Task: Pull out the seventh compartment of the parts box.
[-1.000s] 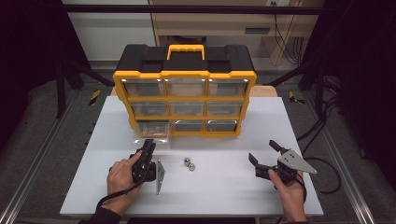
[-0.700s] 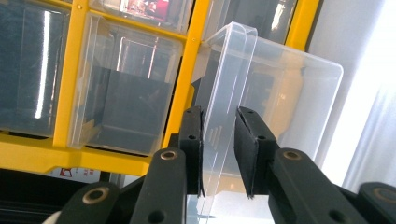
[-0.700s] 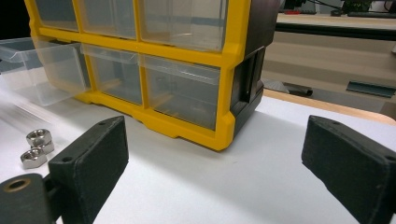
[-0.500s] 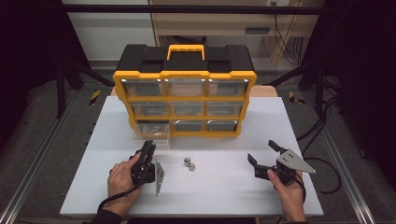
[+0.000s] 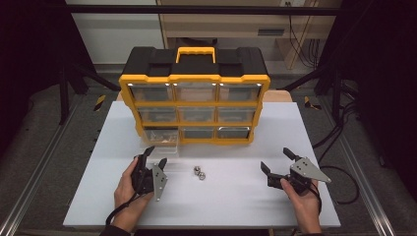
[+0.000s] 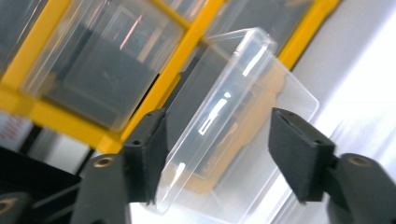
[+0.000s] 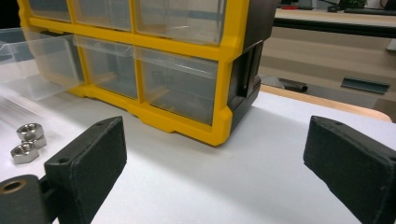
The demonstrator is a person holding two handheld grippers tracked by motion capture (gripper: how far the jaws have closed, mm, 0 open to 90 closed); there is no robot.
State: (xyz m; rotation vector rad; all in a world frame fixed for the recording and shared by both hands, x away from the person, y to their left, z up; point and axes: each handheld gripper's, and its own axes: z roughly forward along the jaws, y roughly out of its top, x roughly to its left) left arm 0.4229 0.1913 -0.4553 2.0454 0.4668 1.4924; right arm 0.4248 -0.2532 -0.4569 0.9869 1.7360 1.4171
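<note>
A yellow and black drawer cabinet (image 5: 195,93) stands at the back of the white table (image 5: 236,196). Its bottom-left clear drawer (image 5: 161,137) is pulled out toward me. My left gripper (image 5: 154,156) is open just in front of that drawer; in the left gripper view the drawer (image 6: 233,116) lies between and beyond the jaws, untouched. Two metal nuts (image 5: 199,172) rest on the table between the grippers and appear again as nuts (image 7: 27,140) at the left in the right gripper view. My right gripper (image 5: 278,161) is open at the right, holding nothing.
The cabinet (image 7: 187,70) has several shut clear drawers. Cables trail off the table's right side (image 5: 339,172). Dark floor and metal rails (image 5: 39,162) flank the table. Bare white surface stretches between and in front of the grippers.
The left gripper has shifted slightly toward the pulled-out drawer. The right gripper and the nuts have stayed in place.
</note>
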